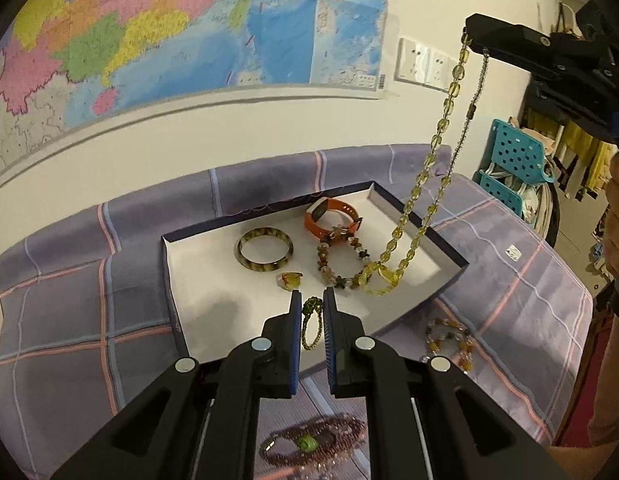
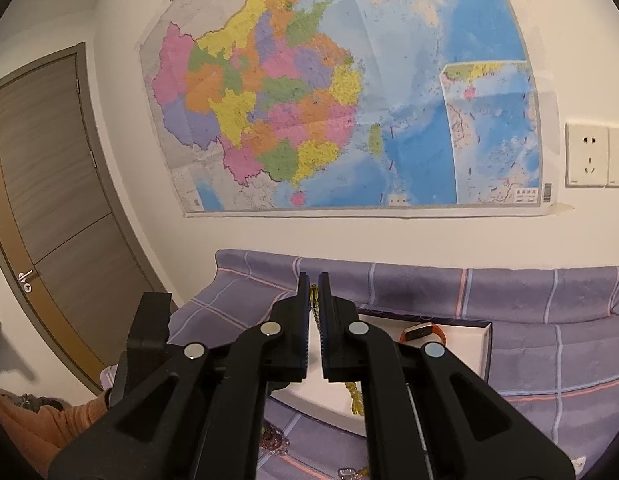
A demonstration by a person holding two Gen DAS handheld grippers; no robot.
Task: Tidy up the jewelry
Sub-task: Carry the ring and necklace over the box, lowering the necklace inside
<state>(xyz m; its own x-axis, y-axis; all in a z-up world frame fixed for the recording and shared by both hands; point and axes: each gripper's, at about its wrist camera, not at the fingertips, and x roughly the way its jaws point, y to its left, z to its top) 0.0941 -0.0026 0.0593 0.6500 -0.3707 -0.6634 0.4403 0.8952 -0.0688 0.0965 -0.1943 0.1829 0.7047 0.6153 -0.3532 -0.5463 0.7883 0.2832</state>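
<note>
A white tray with a dark blue rim lies on the bed. In it are a mottled bangle, an orange wristband, a mixed-stone bracelet and an amber ring. My left gripper hovers over the tray's near edge, shut on a small green beaded bracelet that dangles between its blue pads. My right gripper is high at the upper right, shut on a long yellow bead necklace. The necklace's lower end rests in the tray. The right wrist view shows the gripper pinching the yellow necklace.
A purple checked bedspread covers the bed. On it, outside the tray, lie another stone bracelet and a purple bead necklace with a green pendant. A map hangs on the wall behind; teal baskets stand at the right.
</note>
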